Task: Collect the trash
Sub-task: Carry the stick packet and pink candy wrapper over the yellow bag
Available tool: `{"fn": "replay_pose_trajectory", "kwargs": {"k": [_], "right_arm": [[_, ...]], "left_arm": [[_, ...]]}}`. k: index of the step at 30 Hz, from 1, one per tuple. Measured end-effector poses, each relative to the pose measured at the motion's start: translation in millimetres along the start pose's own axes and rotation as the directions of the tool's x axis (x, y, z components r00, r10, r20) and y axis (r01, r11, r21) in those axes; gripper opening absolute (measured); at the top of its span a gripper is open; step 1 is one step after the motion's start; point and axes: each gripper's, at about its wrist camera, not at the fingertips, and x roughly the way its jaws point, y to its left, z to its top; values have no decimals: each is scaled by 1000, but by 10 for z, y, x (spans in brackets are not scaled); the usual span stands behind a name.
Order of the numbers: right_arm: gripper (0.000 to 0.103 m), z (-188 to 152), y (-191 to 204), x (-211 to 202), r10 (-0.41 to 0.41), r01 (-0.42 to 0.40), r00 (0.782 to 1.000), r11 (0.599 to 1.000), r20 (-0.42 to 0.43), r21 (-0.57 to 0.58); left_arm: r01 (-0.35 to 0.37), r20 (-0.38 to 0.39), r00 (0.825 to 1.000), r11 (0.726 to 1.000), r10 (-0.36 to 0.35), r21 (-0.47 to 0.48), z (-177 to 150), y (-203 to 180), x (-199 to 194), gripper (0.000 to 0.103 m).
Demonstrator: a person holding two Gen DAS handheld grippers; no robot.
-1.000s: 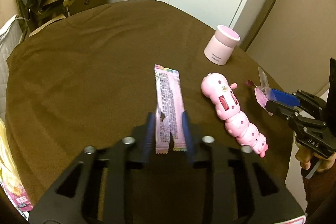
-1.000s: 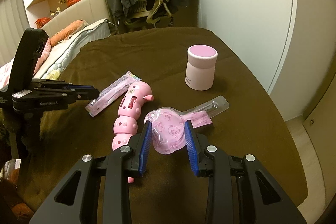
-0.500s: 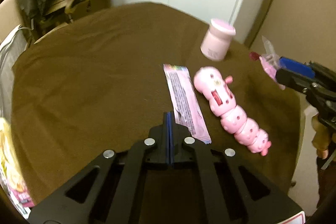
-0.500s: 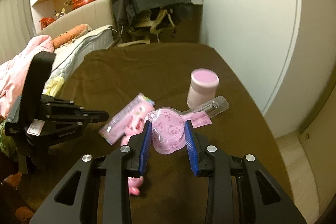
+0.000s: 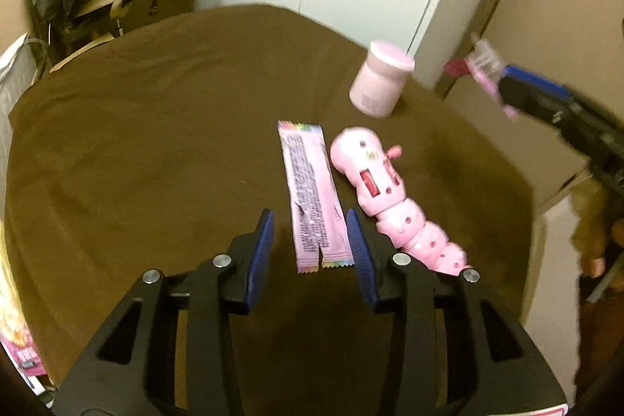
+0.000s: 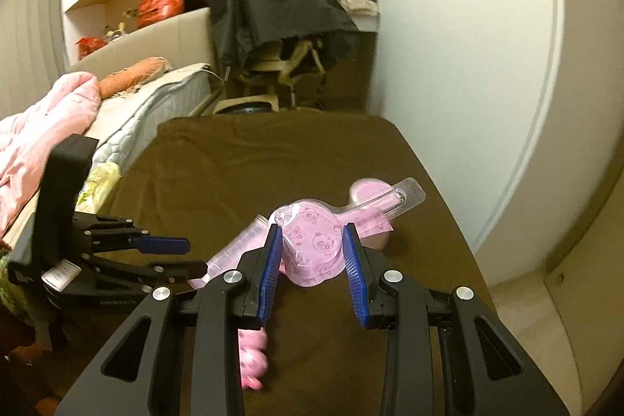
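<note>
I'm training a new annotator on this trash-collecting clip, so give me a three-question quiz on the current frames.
1. True or false: the left hand-held gripper is shut on the flat pink foil wrapper.
2. What does the right hand-held gripper hold? A) the pink-lidded round jar B) the clear plastic blister pack with pink panda print C) the pink segmented caterpillar toy
3. Fill in: the wrapper lies on the ____ tablecloth.

Key: 1 false, its jaws stand open either side of the wrapper's near end; 2 B; 3 brown.
</note>
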Motion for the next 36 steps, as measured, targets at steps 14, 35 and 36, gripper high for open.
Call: {"fn": "replay_pose_trajectory", "kwargs": {"k": [14, 35, 36], "right_arm": [[30, -15, 36, 38, 33, -33, 999, 999, 11, 2], [30, 752, 2369, 369, 407, -385, 914, 865, -1, -322], [30, 757, 2461, 404, 422, -402, 907, 855, -13, -327]], "left_arm": [[-26, 90, 996, 999, 29, -33, -28, 80, -281, 2], [-181, 189, 939, 880, 287, -440, -1201, 2176, -2056, 2], [-184, 178, 940, 871, 291, -455, -1275, 2263, -2068, 2]]}}
